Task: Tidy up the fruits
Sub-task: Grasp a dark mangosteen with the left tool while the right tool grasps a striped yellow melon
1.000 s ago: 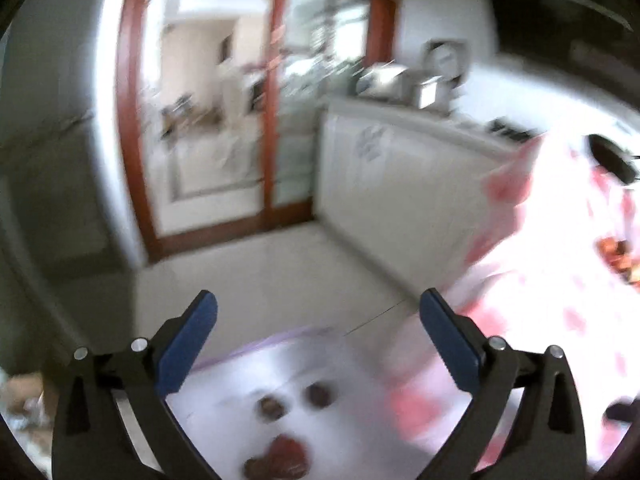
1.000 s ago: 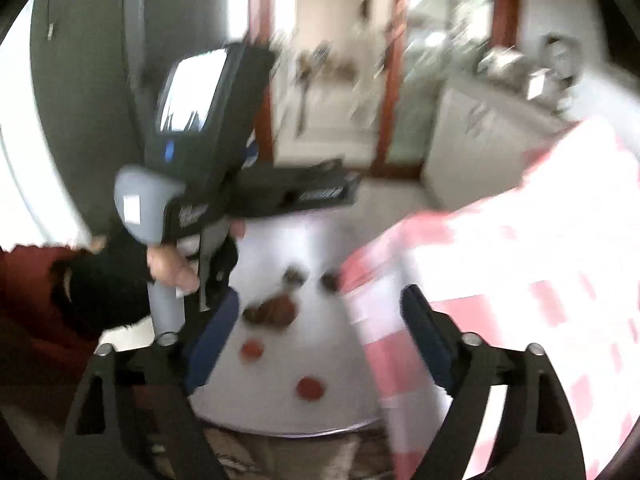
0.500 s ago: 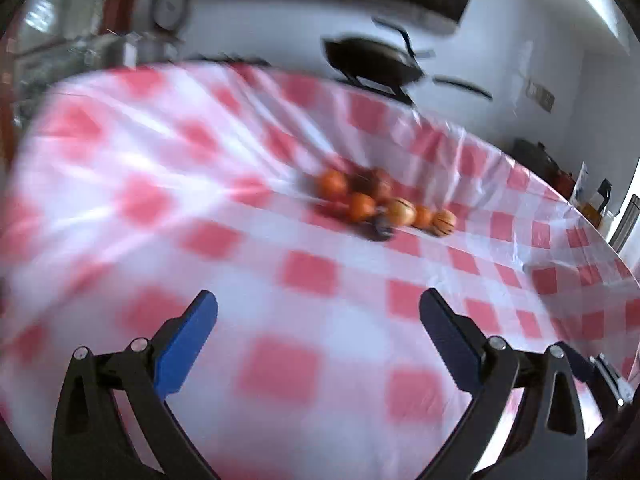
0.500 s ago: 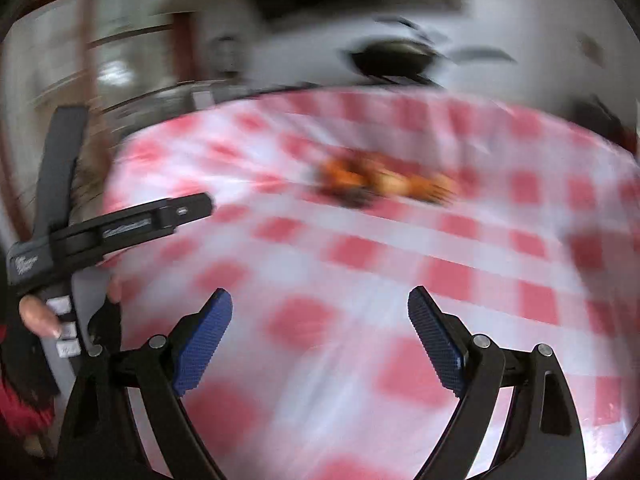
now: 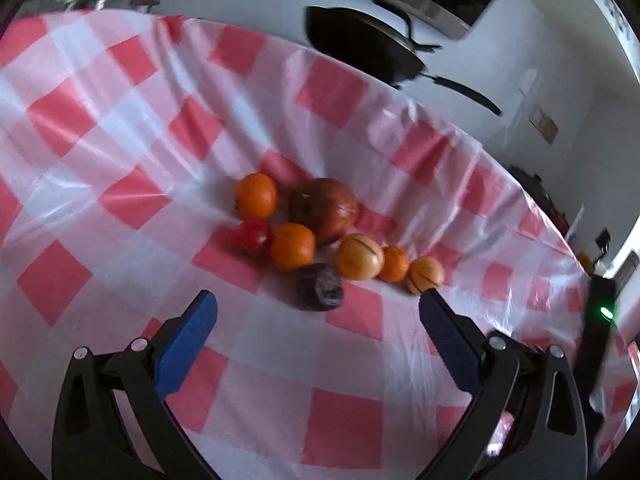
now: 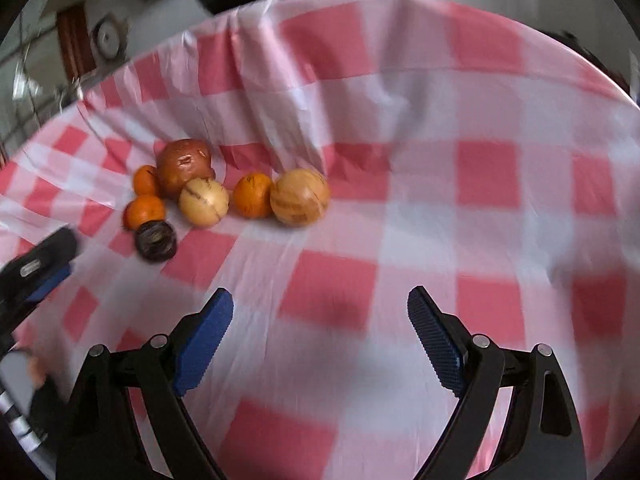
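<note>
Fruit lies in a tight cluster on a red-and-white checked tablecloth (image 5: 332, 92). In the left wrist view, a large reddish-brown pomegranate (image 5: 323, 209) sits at the far side, with an orange (image 5: 256, 195) to its left and another orange (image 5: 292, 246) just in front. A small red fruit (image 5: 252, 234) touches that nearer orange on the left. To the right run a yellow striped fruit (image 5: 359, 256), a small orange (image 5: 394, 264) and a second yellow fruit (image 5: 425, 275). A dark wrinkled fruit (image 5: 320, 287) lies nearest. The left gripper (image 5: 318, 332) hovers near this cluster, fingers spread wide and holding nothing. A black pan (image 5: 362, 50) stands beyond the table.

In the right wrist view, the same cluster sits far left, the pomegranate (image 6: 185, 166) at the back and the dark fruit (image 6: 156, 240) nearest. The right gripper (image 6: 320, 330) hangs over bare cloth (image 6: 480, 184), well apart from the fruit, fingers spread and holding nothing.
</note>
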Motion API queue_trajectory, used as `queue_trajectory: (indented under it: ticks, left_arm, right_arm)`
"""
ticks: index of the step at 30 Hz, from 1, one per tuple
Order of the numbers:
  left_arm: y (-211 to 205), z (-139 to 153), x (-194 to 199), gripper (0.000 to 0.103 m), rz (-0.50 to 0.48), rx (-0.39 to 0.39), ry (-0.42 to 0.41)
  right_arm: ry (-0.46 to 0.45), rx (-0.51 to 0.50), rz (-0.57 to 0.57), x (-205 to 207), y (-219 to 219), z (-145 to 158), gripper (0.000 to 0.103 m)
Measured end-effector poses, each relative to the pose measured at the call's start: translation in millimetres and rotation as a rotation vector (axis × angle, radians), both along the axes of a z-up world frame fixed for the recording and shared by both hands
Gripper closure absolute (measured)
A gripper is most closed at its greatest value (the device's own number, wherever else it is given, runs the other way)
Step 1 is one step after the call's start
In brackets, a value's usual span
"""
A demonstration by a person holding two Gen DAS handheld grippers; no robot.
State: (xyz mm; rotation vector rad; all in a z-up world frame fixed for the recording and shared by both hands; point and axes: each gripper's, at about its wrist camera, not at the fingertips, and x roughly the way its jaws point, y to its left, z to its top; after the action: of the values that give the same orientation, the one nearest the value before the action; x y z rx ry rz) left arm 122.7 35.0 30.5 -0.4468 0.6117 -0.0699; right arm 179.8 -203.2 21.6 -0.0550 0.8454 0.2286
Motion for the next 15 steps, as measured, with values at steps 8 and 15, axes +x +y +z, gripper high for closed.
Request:
queue_trajectory:
  ticks: [8,15]
  left_arm:
    - [3,-6,5,0.002,-0.018,-0.024,0.025]
    - [-4,-6,4,0.002,-0.028,0.021,0.03]
  right_arm:
    - [0.069,-0.078,0.074,69,16,-15,0.03]
    - [0.064,0.005,0.08,52,12,-10,0.059]
